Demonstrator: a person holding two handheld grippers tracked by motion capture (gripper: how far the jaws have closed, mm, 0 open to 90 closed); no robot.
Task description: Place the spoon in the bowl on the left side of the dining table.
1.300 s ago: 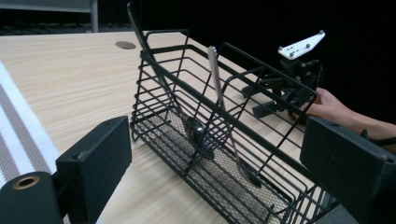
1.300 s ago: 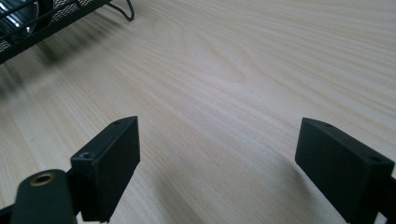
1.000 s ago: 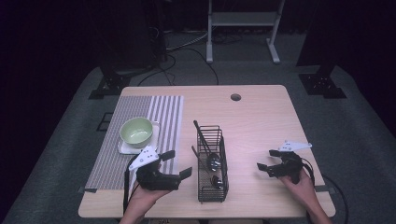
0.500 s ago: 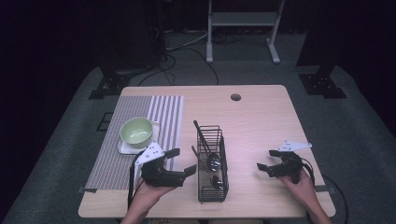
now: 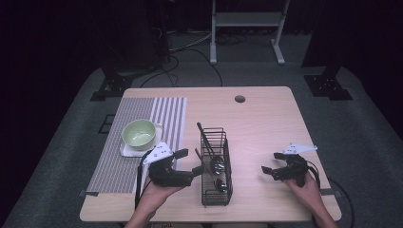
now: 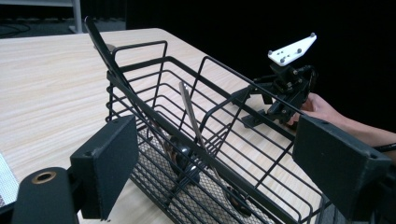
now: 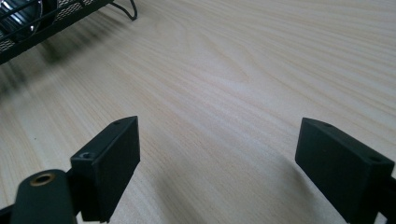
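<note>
- Wire basket (image 5: 215,164), black (utensils inside), on table (image 5: 266,123).
- Left gripper (image 5: 190,164): jaws apart, just left of basket.
- Right gripper (image 5: 268,170): jaws apart, empty, well right of basket.
- Green bowl (image 5: 139,133), left of basket.

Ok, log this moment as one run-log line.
left tongs: open, at wire basket | right tongs: open, over bare table | utensils in basket

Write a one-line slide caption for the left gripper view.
Open left tool faces a black wire basket holding utensils on the wooden table.

Green bowl (image 5: 139,132); grey-white striped mat (image 5: 138,142); black wire basket (image 5: 215,166); pale wood table (image 5: 266,123).
</note>
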